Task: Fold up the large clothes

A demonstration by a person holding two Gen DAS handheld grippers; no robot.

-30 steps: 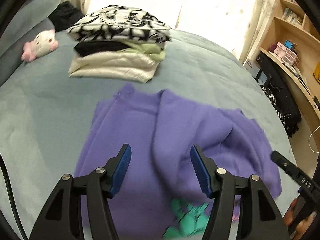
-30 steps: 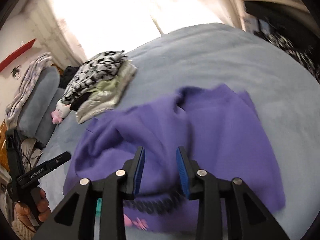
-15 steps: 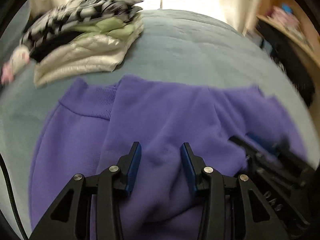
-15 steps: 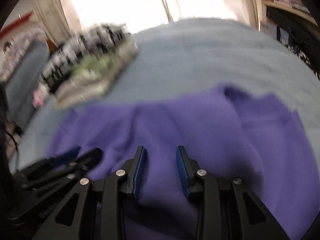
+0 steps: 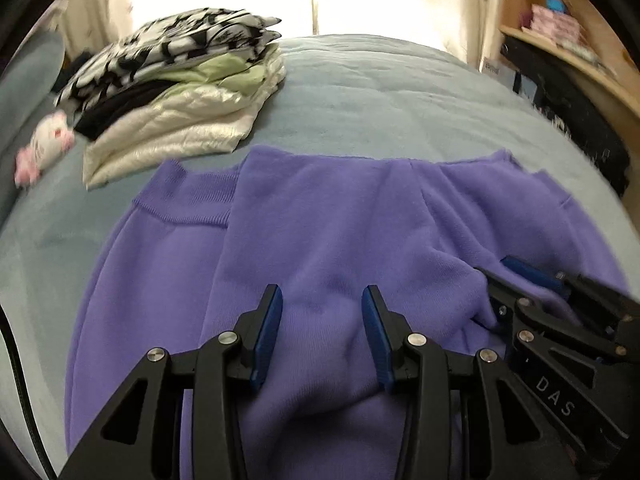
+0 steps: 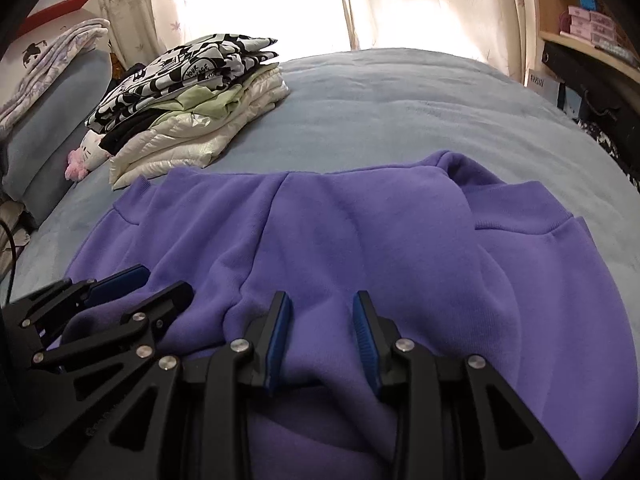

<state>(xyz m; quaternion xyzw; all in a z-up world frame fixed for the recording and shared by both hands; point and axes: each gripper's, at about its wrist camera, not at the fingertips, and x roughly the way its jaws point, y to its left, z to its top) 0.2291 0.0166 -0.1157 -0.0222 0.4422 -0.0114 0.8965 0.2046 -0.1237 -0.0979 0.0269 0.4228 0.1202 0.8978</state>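
1. Left hand-held gripper (image 5: pixel 322 332): jaws partly closed, a raised bunch of purple sweatshirt (image 5: pixel 320 240) between the blue pads; looks pinched, grip seems to hold.
2. Right hand-held gripper (image 6: pixel 320 332): just beside the left, jaws narrow and opening slightly, a fold of the same fabric between the pads, pads look to be pressing on it.
3. Sweatshirt lies spread on the blue-grey bed (image 6: pixel 400 100), near edge doubled over, ribbed hems at the far side.
4. To do well: keep both pinches level, lay the fold edge flush with the hems, let go only once flat.
5. Far left: stack of folded clothes (image 6: pixel 192 100), plush toy (image 5: pixel 44 144) beside it.
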